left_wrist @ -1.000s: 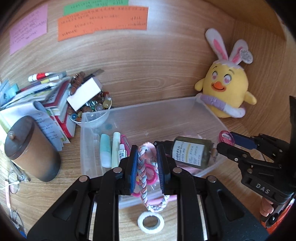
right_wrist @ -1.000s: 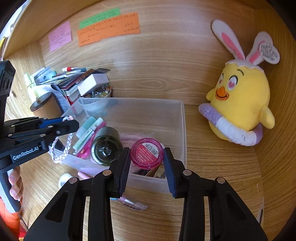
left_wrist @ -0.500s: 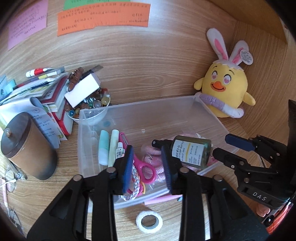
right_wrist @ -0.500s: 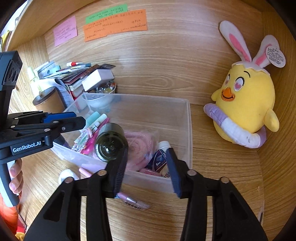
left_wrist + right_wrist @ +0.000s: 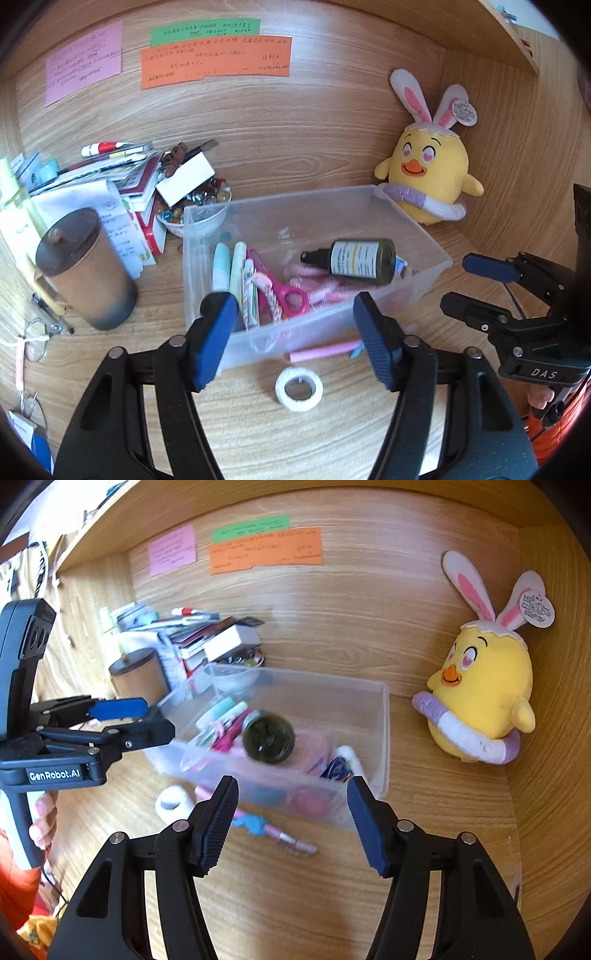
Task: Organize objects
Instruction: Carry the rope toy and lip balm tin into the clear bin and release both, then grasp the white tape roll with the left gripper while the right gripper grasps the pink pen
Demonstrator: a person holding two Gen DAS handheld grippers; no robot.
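Observation:
A clear plastic bin [image 5: 207,218] [image 5: 384,720] on the wooden desk holds a dark green bottle [image 5: 362,256] [image 5: 269,741], pink scissors [image 5: 286,293], a braided cord [image 5: 269,297], tubes [image 5: 221,266] and a pink round tin [image 5: 311,802]. My left gripper [image 5: 295,339] is open and empty, just in front of the bin's near wall. My right gripper [image 5: 291,819] is open and empty at the bin's right front corner. A white tape roll [image 5: 298,389] [image 5: 173,802] and a pink pen [image 5: 325,350] [image 5: 280,836] lie on the desk in front of the bin.
A yellow plush chick [image 5: 428,173] [image 5: 484,698] stands at the back right. A brown lidded canister [image 5: 83,266], a stack of books and papers [image 5: 122,181] and a bowl of beads [image 5: 192,206] sit left of the bin. Glasses [image 5: 35,332] lie at far left.
Both grippers opened and pulled back from the bin. The braided cord dropped from my left gripper into the bin, and the pink tin dropped from my right gripper into it.

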